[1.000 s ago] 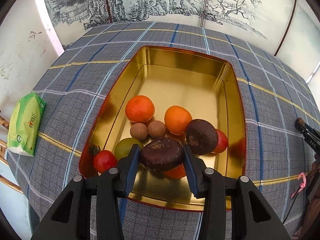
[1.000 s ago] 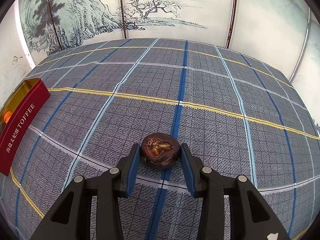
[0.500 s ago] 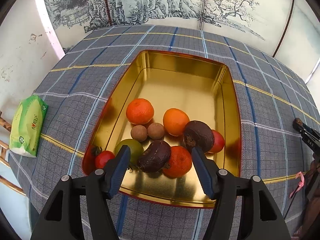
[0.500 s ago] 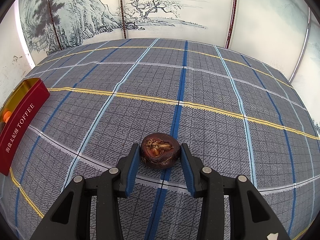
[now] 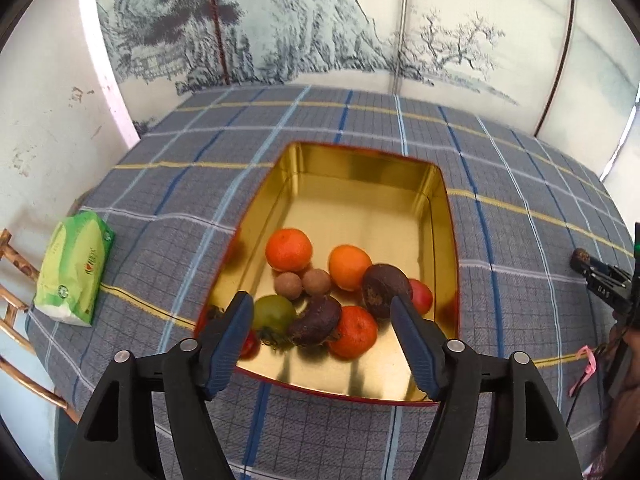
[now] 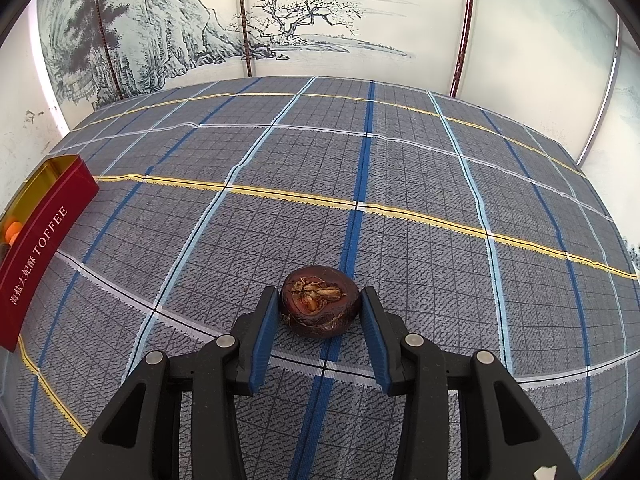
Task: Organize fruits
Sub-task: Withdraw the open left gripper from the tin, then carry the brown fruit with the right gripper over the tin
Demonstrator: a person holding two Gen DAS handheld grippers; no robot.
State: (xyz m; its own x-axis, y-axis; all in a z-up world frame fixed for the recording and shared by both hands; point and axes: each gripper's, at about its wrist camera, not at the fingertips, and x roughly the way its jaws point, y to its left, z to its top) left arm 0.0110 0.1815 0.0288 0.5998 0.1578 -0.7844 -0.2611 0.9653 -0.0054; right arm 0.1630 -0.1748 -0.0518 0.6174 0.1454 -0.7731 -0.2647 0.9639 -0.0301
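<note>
In the left wrist view a gold tin point(image 5: 360, 184) with a red outside holds several fruits: oranges point(image 5: 289, 249), two brown longans point(image 5: 288, 286), a green fruit point(image 5: 274, 312), red tomatoes point(image 5: 421, 295) and two dark brown water chestnuts point(image 5: 316, 321). My left gripper point(image 5: 322, 336) is open and empty above the tin's near end. In the right wrist view my right gripper point(image 6: 319, 318) has its jaws around a dark brown water chestnut point(image 6: 319, 306) that rests on the cloth, pads at its sides; I cannot tell if they press it.
A green tissue pack point(image 5: 76, 268) lies at the table's left edge by a wooden chair. The tin's red side marked TOFFEE point(image 6: 40, 248) shows far left in the right wrist view. The right gripper and its chestnut point(image 5: 580, 258) show at the left view's right edge.
My left gripper opened, let the dark chestnut drop among the fruits in the tin, and has pulled back and up. The right gripper has not moved.
</note>
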